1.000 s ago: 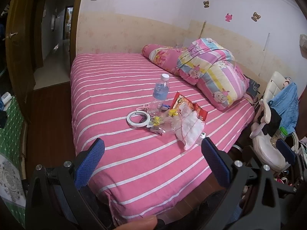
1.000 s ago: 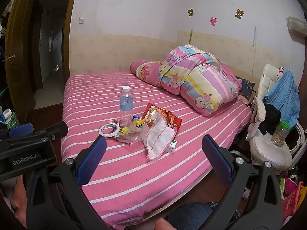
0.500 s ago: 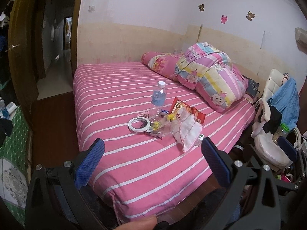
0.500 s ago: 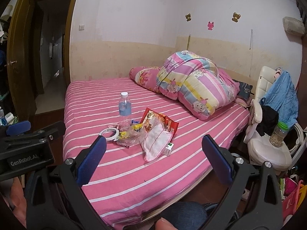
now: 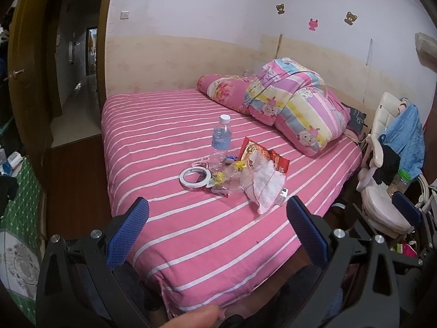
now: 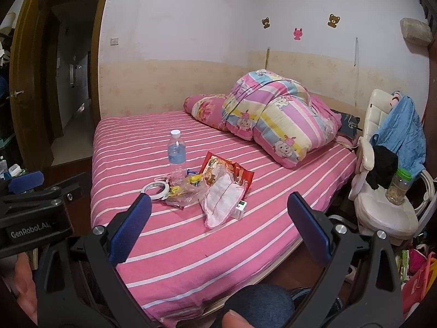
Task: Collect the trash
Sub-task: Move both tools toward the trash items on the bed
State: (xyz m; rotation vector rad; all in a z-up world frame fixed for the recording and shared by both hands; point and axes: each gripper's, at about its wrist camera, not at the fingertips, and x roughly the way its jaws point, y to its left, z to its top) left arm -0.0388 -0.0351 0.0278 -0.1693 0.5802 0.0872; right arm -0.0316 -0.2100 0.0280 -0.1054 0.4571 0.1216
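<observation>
A: How do the two grippers stand?

B: The left gripper (image 5: 217,213) is spread wide with nothing between its blue pads. The right gripper (image 6: 218,210) is also wide and holds nothing. Both hang over the near edge of the bed (image 5: 191,246), side by side, the left one a little to the left.

A: And where is the trash?

B: It lies ahead of both, in one small heap near the middle of the bed, well apart from the pads. The closest pieces are the cloth (image 5: 263,184) and a little box (image 6: 239,209) touching it. Behind them are a clear bag (image 5: 232,179) and a red wrapper (image 5: 259,154). On the left of the heap lies a tape roll (image 5: 194,177), flat. A bottle (image 5: 220,143) stands upright at the far side.

A: Which gripper is nearer?

B: I judge there is little difference. In the right view the cloth and box sit almost on the centre line, so the right gripper reaches straight forward. The tape roll and bottle are more on the side of the left one.

A: Is the cloth's axis important?

B: Its long axis points toward the grippers, slightly slanted, so I think the wide opening can close across its narrow side.
</observation>
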